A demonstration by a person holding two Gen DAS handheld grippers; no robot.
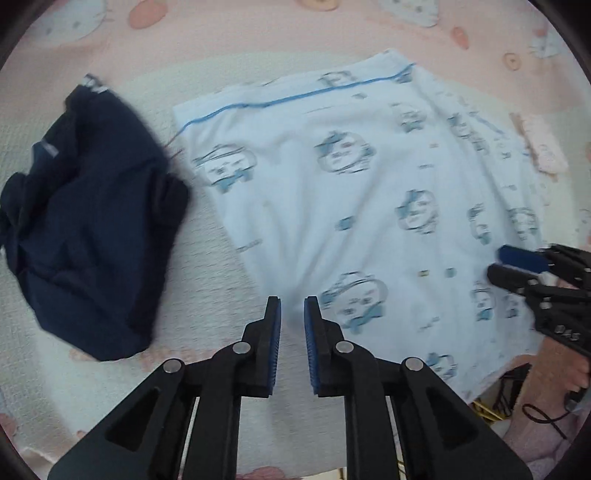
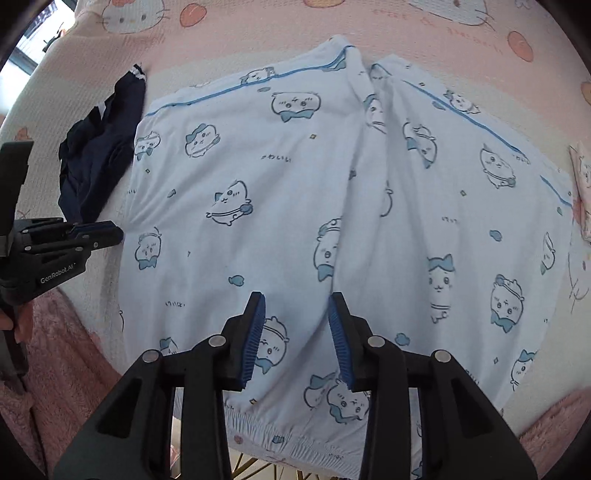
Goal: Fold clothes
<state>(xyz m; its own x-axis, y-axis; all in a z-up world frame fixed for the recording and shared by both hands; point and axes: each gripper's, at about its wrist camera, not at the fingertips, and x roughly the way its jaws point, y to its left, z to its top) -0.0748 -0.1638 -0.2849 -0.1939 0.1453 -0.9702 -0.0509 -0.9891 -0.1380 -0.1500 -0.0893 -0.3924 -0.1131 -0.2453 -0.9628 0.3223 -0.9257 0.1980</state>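
Nearest me, the right tongs [image 2: 295, 306] hang open over the waist end of the light blue pyjama trousers [image 2: 258, 192], their blue pads spread apart with nothing between them. The elastic waistband [image 2: 280, 432] lies at the close edge of the bed, just under those tongs. The left tongs [image 1: 292, 310] are off at the trousers' left edge; their pads stand a narrow gap apart, and I see no cloth pinched there, so I take them as open too, though the left view is blurred.

The trousers lie spread flat on the bed cover [image 2: 332, 33], both legs running away from me, side by side, the two touching along the middle seam, cuffs with the blue piping [image 2: 221, 94] at the far end. No fold has been made in them yet, as far as I can judge; they look smoothed and ready for a first fold, one leg over the other.

Beyond the left edge, a dark navy garment [image 1: 85, 221] sits crumpled in a heap, unfolded. So both pieces are left to do.
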